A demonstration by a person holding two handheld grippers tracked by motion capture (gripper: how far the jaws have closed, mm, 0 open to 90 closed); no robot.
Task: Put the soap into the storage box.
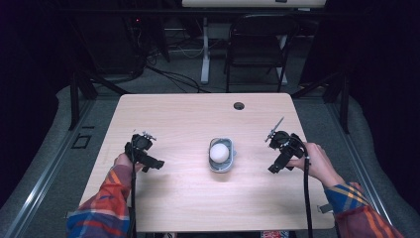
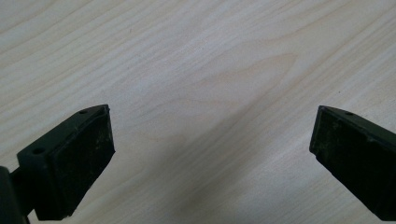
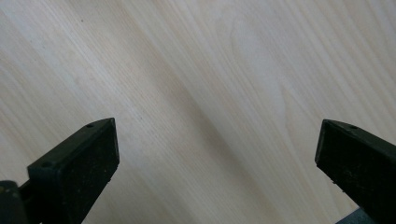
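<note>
A white egg-like ball (image 1: 219, 152) sits in a small grey holder (image 1: 221, 166) at the middle of the wooden table (image 1: 188, 119). My left gripper (image 1: 152, 164) rests low over the table to the holder's left, jaws pointing right toward it. In the left gripper view, the left gripper (image 2: 210, 140) is open over bare wood. My right gripper (image 1: 275, 166) is held to the holder's right, jaws angled down and left. Bare wood lies between the wide-apart jaws of the right gripper (image 3: 217, 149) in its own view, so it is open.
A round cable hole (image 1: 239, 105) lies near the table's far edge. A dark folding chair (image 1: 257, 44) and a white desk leg (image 1: 204, 49) stand beyond the table. Cables trail from both grippers toward the near edge.
</note>
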